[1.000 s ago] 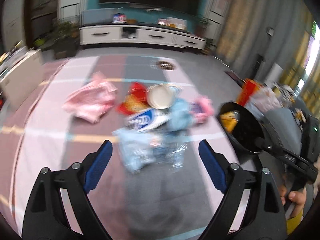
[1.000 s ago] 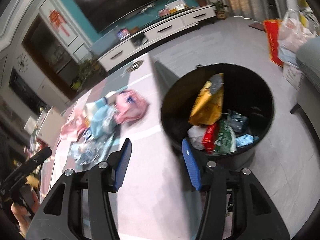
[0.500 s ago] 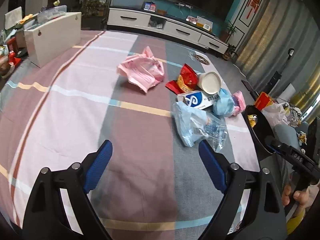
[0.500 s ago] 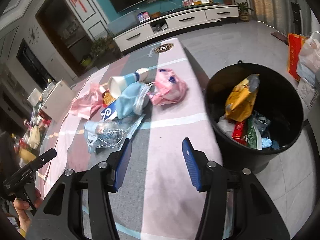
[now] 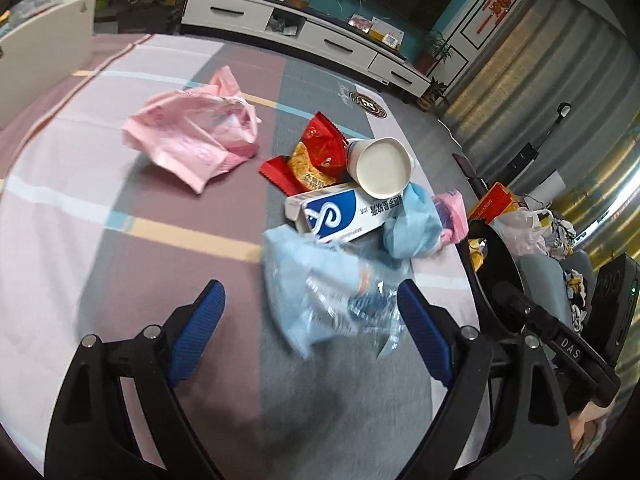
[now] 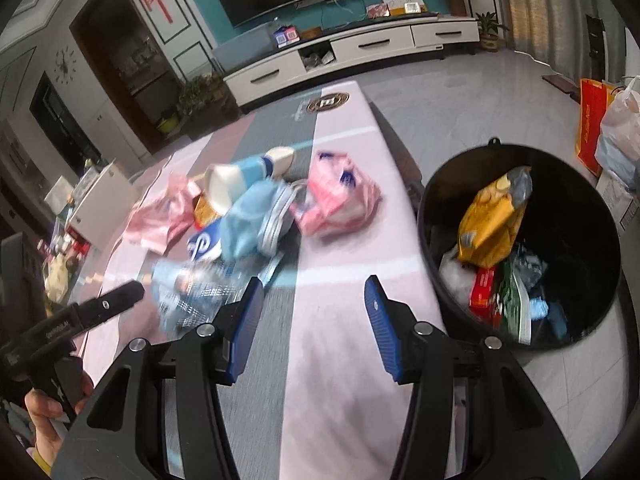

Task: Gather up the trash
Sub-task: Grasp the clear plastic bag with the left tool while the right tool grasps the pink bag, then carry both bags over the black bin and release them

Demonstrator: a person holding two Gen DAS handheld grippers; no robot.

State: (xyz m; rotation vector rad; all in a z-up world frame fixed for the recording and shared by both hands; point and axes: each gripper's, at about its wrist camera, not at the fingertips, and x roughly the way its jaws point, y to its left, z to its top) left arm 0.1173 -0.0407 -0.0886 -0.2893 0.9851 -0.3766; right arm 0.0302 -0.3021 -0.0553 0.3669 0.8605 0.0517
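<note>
Trash lies in a pile on the striped tablecloth (image 5: pixel 120 264): a clear pale-blue bag (image 5: pixel 320 288), a white and blue box (image 5: pixel 340 216), a paper cup (image 5: pixel 382 166), a red snack wrapper (image 5: pixel 316 156), a crumpled blue bag (image 5: pixel 412 224) and a large pink bag (image 5: pixel 192 140). My left gripper (image 5: pixel 310 304) is open wide just over the clear bag, whose near end lies between the fingers without being pinched. My right gripper (image 6: pixel 314 300) stands open over bare cloth, holding nothing. A small pink bag (image 6: pixel 340 200) lies ahead of it. The black bin (image 6: pixel 592 208) stands to its right, below the table edge, with wrappers inside.
The table's right edge runs beside the bin. An orange bag (image 6: pixel 590 120) and plastic bags (image 6: pixel 618 132) sit on the floor past the bin. A white box (image 5: pixel 44 56) stands at the table's far left. A hand (image 6: pixel 44 412) holds the left gripper's handle.
The left gripper has come down and closer to the clear blue bag. The right gripper has swung left from over the bin to over the table. Both jaws keep their width.
</note>
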